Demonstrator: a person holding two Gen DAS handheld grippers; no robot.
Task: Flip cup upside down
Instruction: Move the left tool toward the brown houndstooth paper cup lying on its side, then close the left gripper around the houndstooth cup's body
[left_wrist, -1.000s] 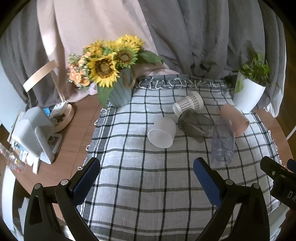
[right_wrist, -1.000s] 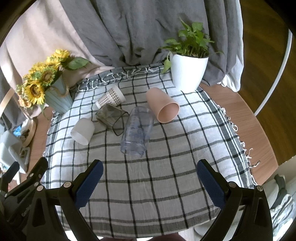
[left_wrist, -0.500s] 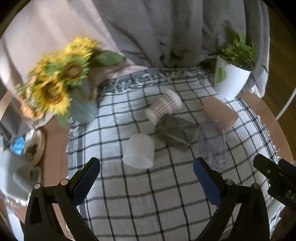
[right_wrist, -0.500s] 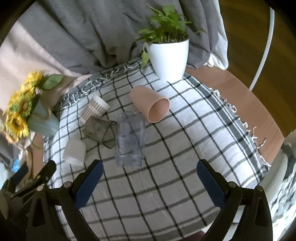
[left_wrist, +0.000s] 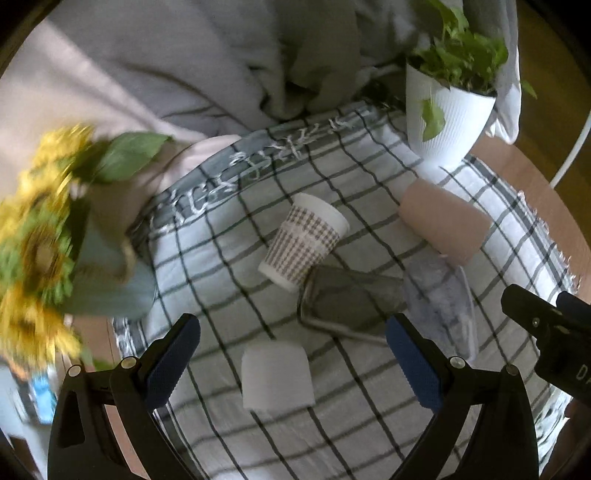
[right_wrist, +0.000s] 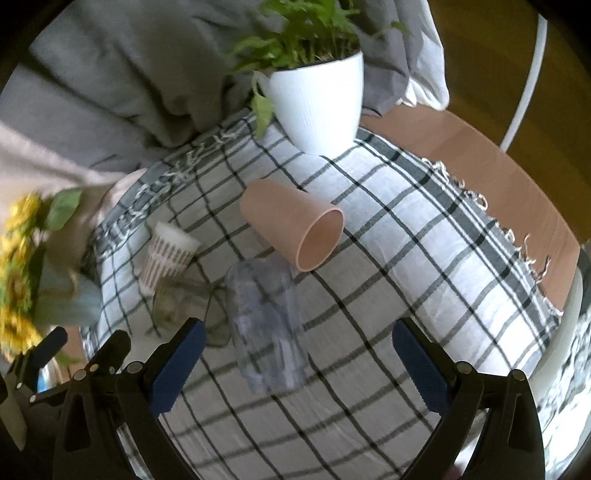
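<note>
Several cups lie on their sides on a checked cloth. A white frosted cup lies between the jaws of my open left gripper. Beyond it lie a patterned paper cup, a smoky grey glass, a clear plastic cup and a pink cup. My open right gripper hangs over the clear plastic cup; the pink cup lies beyond it, mouth toward me. Both grippers are empty.
A white pot with a green plant stands at the back right. A sunflower vase stands at the left. Grey curtains hang behind. The wooden table edge shows on the right. The right gripper's body sits close beside the left.
Both grippers have moved forward and down toward the cups, which now look larger. The left view has swung right, bringing the white cup between its jaws. No cup has moved.
</note>
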